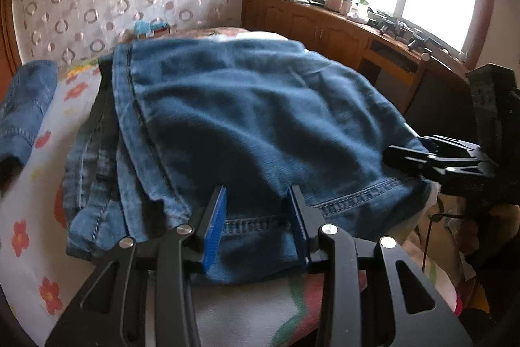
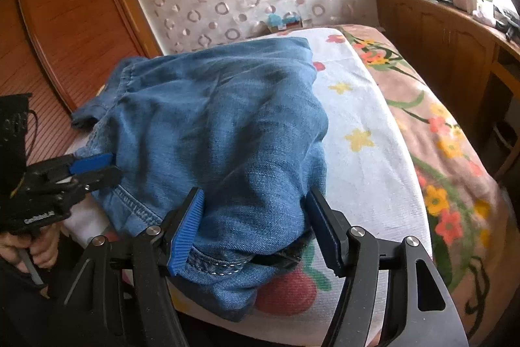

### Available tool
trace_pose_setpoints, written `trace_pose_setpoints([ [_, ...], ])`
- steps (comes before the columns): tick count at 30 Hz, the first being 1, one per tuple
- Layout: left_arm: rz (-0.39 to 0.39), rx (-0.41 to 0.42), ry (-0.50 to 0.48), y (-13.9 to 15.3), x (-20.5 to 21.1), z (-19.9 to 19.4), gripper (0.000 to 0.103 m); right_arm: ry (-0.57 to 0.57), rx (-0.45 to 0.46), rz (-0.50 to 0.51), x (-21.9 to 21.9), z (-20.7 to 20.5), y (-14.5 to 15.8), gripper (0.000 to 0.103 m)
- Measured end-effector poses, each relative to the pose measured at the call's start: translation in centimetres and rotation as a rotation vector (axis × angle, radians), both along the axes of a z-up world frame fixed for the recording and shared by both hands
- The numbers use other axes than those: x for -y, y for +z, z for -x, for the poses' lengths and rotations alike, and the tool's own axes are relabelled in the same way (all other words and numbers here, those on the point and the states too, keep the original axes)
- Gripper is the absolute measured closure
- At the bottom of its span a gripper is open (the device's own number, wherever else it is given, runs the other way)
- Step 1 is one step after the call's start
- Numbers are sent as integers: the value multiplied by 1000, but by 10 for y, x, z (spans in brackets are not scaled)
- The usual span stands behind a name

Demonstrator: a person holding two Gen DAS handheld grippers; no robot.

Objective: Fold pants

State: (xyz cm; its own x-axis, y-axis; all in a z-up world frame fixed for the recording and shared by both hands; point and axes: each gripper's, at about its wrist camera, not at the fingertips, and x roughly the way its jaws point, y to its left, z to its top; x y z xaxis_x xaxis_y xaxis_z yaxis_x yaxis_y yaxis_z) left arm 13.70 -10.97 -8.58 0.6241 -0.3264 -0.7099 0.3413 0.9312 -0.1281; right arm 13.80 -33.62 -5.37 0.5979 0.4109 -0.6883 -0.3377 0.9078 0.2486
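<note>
Blue denim pants (image 1: 247, 126) lie folded in a thick stack on the flowered bed cover; they also show in the right wrist view (image 2: 221, 126). My left gripper (image 1: 256, 230) is open, its blue pads astride the near hem of the top layer. It shows from the side in the right wrist view (image 2: 97, 166). My right gripper (image 2: 253, 226) is open, its pads on either side of the bunched near corner of the pants. It appears at the right edge of the pants in the left wrist view (image 1: 409, 156).
The bed cover (image 2: 367, 126) is white with flowers over a brown floral blanket (image 2: 455, 158). A second denim piece (image 1: 26, 106) lies at the left. A wooden cabinet (image 1: 325, 28) with clutter stands under the window. A wooden wardrobe (image 2: 74, 18) stands to the left.
</note>
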Motion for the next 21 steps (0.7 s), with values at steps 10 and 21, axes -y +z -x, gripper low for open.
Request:
trace_pose_setpoints([
  [10, 6, 8, 7, -5, -10, 1, 67, 22, 2, 7, -4, 1, 0, 53],
  [21, 35, 27, 43, 10, -33, 7, 67, 83, 94, -45, -18, -1, 52, 84],
])
